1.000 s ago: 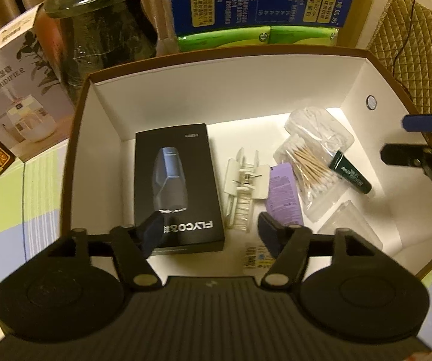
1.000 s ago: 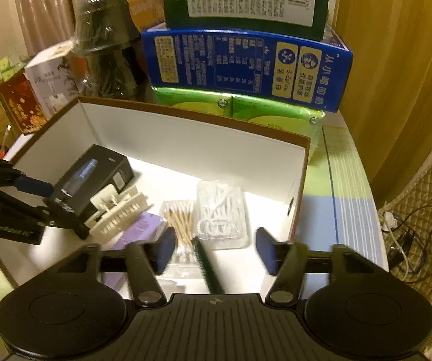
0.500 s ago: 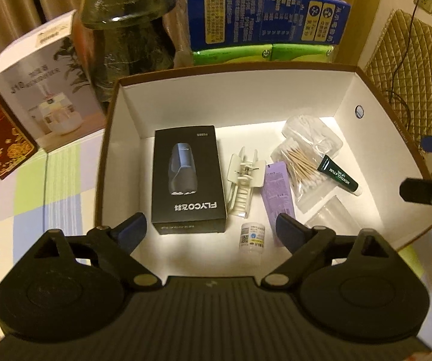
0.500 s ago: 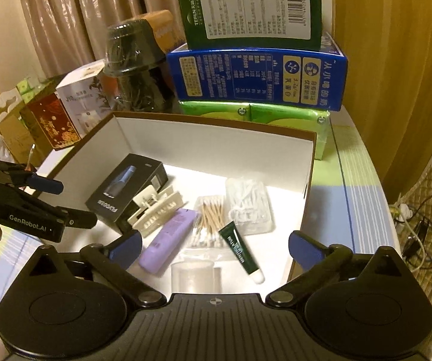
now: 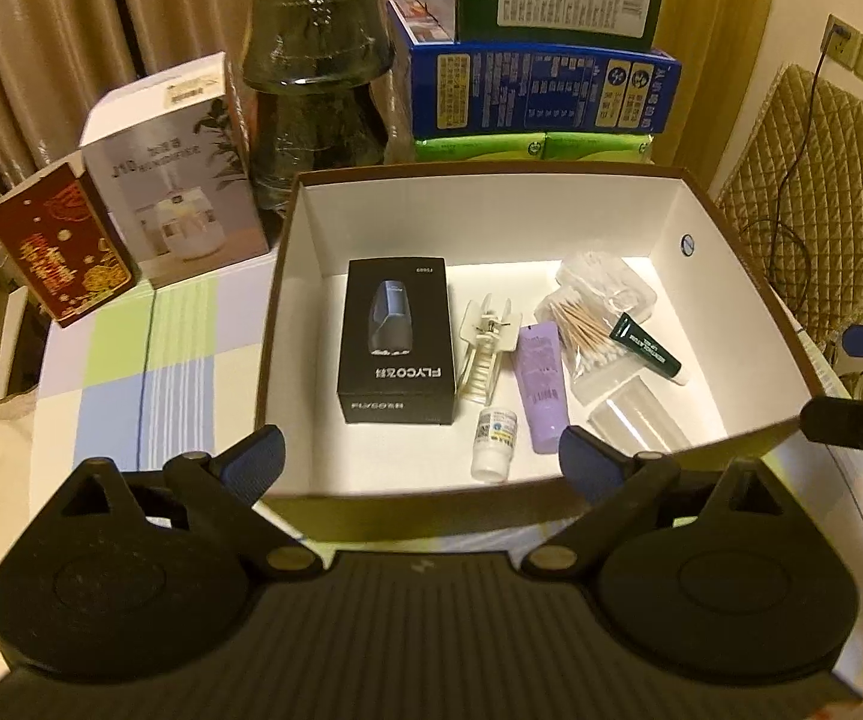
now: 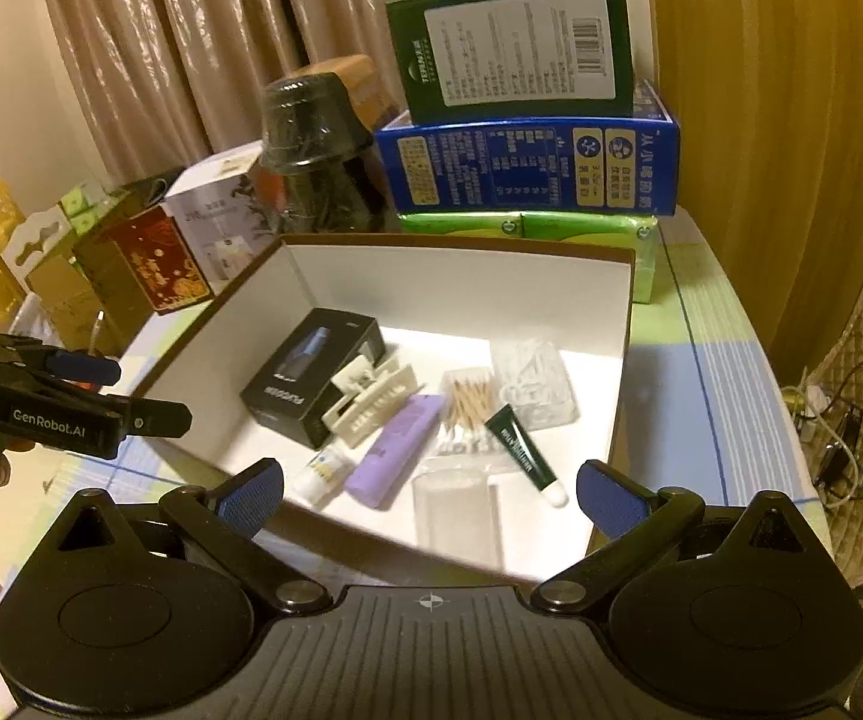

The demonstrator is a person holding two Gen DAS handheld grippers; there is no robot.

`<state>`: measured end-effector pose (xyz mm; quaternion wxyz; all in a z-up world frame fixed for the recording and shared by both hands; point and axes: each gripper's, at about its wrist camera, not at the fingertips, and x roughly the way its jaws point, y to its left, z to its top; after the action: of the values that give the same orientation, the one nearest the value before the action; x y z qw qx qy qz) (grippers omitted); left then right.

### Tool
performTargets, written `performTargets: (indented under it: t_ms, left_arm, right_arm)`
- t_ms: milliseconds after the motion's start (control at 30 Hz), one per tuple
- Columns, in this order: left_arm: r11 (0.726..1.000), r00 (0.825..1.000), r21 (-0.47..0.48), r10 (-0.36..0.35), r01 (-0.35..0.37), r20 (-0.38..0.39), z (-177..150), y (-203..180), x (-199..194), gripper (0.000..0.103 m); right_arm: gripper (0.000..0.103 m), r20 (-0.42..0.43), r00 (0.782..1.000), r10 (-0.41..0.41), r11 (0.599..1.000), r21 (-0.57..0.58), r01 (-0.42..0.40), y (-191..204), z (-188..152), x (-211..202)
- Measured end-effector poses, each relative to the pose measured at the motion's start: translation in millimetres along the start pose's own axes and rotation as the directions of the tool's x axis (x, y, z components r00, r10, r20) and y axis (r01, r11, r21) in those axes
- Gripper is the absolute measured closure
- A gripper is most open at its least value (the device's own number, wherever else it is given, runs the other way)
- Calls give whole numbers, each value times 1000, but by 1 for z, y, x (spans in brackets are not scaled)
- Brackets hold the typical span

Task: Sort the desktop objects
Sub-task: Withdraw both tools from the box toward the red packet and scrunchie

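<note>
A brown box with white walls (image 5: 287, 300) lies open on the table. In it are a black shaver box (image 5: 395, 342), a white hair clip (image 5: 482, 354), a purple tube (image 5: 542, 387), a small white bottle (image 5: 494, 441), cotton swabs (image 5: 587, 336), a green tube (image 5: 647, 348) and a clear case (image 5: 635, 414). My left gripper (image 5: 419, 456) hangs above the box's near rim, its jaws opening with nothing between them. My right gripper (image 6: 428, 486) stands open and empty over the near right corner, above the green tube (image 6: 521, 450).
Behind the box stand a wrapped dark glass piece (image 5: 317, 90), a humidifier carton (image 5: 179, 180), a red carton (image 5: 59, 252) and stacked blue and green cartons (image 5: 539, 96). A checked cloth (image 5: 131, 360) covers the table. A quilted chair (image 5: 815, 210) with cables is at the right.
Both grippers have drawn back and up out of the box and spread their jaws wide. A small white bottle and the green tube now lie free on the box floor.
</note>
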<state>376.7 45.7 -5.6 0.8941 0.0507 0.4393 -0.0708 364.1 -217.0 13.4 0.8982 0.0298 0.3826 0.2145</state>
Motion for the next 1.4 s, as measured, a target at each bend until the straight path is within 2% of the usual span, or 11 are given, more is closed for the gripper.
performTargets:
  t_ms: [233,733,1400]
  left_arm:
    - [1000,999,-18,20,-19,29,-20,-4,-30,7]
    - [999,998,-38,21,-19,58,-70,-22,-82,7]
    - [999,999,-42,14,-13,29,-126,-45,-111,6]
  right_arm:
    - [2,22,1000,6,1000,2,-6,11,-13,-24]
    - [2,13,1000,14,1000,-15,-13,33,-54,-63]
    - [2,-26,1000,14,1000,-27,-14,60,-105,-92]
